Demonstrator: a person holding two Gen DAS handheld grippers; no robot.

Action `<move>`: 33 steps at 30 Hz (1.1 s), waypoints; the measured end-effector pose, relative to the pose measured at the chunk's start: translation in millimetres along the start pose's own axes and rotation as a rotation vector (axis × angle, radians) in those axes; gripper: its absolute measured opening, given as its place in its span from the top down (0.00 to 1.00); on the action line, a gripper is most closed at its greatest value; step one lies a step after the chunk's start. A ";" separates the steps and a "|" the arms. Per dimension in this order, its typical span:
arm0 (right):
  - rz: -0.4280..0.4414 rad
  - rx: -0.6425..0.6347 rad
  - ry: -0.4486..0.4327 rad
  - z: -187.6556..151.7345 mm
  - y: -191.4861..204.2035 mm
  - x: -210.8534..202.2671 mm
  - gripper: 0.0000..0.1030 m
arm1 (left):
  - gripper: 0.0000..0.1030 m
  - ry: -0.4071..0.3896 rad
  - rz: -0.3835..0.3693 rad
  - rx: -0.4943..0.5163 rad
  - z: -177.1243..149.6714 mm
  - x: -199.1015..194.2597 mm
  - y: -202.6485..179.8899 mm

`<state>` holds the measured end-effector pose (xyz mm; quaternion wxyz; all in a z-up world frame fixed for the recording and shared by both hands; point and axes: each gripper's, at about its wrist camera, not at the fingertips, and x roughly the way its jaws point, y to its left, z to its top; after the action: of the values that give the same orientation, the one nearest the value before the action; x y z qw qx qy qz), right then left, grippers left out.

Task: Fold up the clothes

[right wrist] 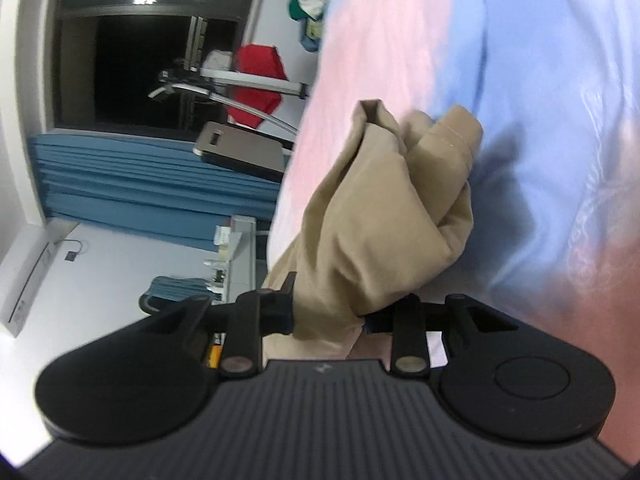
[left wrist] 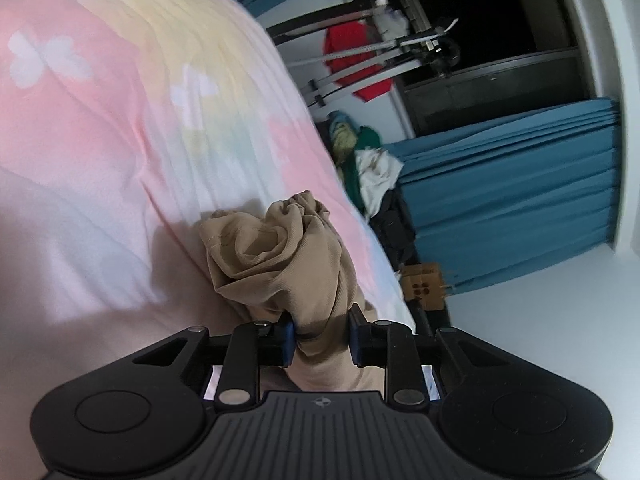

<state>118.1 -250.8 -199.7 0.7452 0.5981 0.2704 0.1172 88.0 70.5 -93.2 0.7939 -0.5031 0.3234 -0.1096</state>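
bedroom by night

my bed wears a pastel blanket of pink, yellow and blue with white flowers. past its edge i see teal curtains under a dark window, white walls, a pale floor, a metal rack with a red garment, and a cardboard box.

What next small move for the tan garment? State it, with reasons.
Probably draw the left gripper and right gripper apart to stretch the tan garment flat over the pastel bedspread: both are clamped on bunched, crumpled fabric, too wadded to fold.
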 end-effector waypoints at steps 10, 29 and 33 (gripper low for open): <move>0.041 0.011 -0.214 98.1 44.6 -88.1 0.69 | 0.75 0.147 -0.048 0.198 -35.0 108.7 -168.5; -0.185 -0.141 -0.523 298.4 -75.6 -160.4 0.69 | 0.74 0.364 -0.189 0.462 -208.0 367.3 -195.1; -0.194 -0.089 -0.497 256.6 -104.5 -152.9 0.69 | 0.74 0.389 -0.172 0.478 -208.5 359.7 -144.5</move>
<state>115.6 -566.3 -223.8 0.8220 0.5466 0.1297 -0.0935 255.6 -328.8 -171.9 0.8008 -0.2976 0.3903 -0.3433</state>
